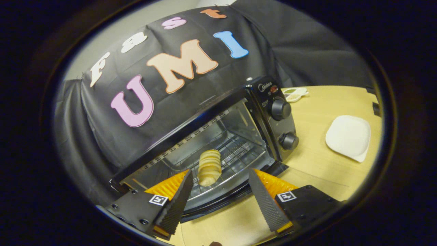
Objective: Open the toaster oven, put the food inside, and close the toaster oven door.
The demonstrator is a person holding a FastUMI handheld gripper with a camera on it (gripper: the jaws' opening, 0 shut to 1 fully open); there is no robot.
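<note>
Black toaster oven (239, 123) on wooden table (317, 177), door (218, 201) dropped open, one ridged bread roll (209, 167) lying on wire rack (235, 153) inside. Two knobs (280, 108) on oven's right panel. Right of oven, one white square plate (348, 136); behind oven's right corner, one small divided dish (295, 94). Gripper (218, 191) just in front of oven, fingers spread apart, gripping nothing, roll just ahead of them.

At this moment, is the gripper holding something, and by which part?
Nothing is held. The gripper is open, its fingers spread apart. The bread lies on the rack inside the open toaster oven, just ahead of the fingers and touching neither.
</note>
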